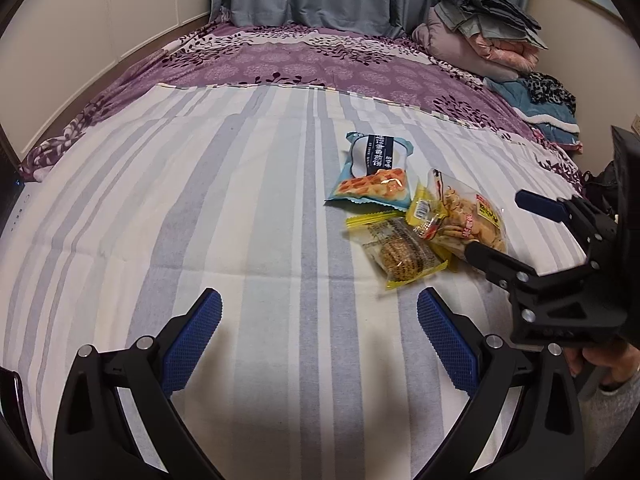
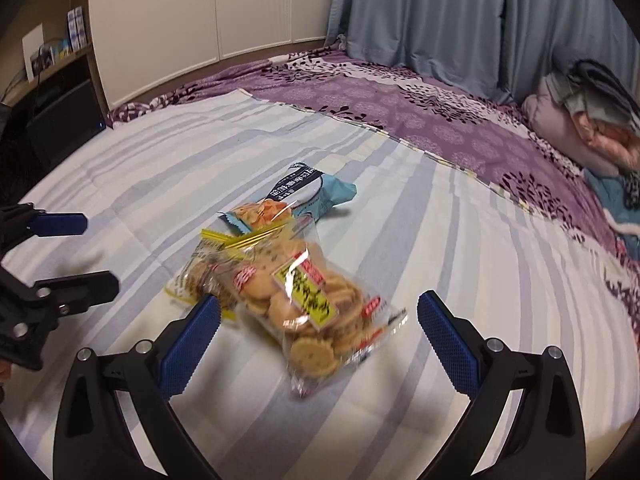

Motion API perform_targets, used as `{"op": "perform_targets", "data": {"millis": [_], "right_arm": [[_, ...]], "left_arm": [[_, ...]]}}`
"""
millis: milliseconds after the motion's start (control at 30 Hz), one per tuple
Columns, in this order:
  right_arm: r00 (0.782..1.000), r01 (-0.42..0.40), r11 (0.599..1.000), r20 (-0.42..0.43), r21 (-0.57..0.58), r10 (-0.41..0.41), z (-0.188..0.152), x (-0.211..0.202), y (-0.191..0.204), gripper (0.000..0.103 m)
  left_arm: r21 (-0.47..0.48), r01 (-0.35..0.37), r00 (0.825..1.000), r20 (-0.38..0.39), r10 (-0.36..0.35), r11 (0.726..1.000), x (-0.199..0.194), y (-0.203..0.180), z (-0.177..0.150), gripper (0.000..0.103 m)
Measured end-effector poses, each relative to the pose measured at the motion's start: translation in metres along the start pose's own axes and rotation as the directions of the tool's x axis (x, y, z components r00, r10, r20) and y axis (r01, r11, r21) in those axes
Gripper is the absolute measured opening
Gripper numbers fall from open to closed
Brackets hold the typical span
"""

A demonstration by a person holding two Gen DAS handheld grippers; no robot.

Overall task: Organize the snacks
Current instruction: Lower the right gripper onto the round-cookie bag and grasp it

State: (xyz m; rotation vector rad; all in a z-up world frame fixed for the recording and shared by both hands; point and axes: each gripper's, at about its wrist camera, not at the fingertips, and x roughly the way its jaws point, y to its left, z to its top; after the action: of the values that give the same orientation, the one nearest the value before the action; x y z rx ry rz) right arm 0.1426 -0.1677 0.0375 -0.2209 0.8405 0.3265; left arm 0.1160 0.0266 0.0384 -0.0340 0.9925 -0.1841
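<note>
Starting nearest in the right wrist view, the right gripper (image 2: 318, 332) is seen wide open, holding nothing, straddling the clear biscuit bag (image 2: 312, 308) at lower centre. Behind it lie the yellow-edged packet (image 2: 192, 276) and the blue waffle packet (image 2: 312, 192), overlapping on the striped sheet (image 2: 460, 240). The left gripper (image 1: 318, 336) is likewise spread and empty. Sorting is judged barely begun; all three snacks remain heaped.

Three snack packets (image 1: 416, 216) lie on one striped sheet (image 1: 200, 220).
</note>
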Motion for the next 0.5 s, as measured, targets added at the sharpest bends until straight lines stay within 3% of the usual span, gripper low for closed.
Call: {"op": "perform_targets", "data": {"millis": [200,333,500], "right_arm": [[0.999,-0.041,0.997,-0.037,-0.061,0.039,0.014,0.021,-0.001,0.098],[0.992,-0.109,0.994,-0.070,-0.008,0.108,0.013,0.031,-0.009,0.097],[0.987,-0.141,0.985,-0.069,0.104,0.148,0.002,0.032,-0.027,0.075]], "left_arm": [[-0.010,-0.004,1.000,-0.007,0.004,1.000,0.003,0.006,0.000,0.099],[-0.013,-0.004,1.000,-0.010,0.004,1.000,0.005,0.007,0.001,0.099],[0.000,-0.001,1.000,-0.011,0.001,1.000,0.009,0.002,0.003,0.099]]}}
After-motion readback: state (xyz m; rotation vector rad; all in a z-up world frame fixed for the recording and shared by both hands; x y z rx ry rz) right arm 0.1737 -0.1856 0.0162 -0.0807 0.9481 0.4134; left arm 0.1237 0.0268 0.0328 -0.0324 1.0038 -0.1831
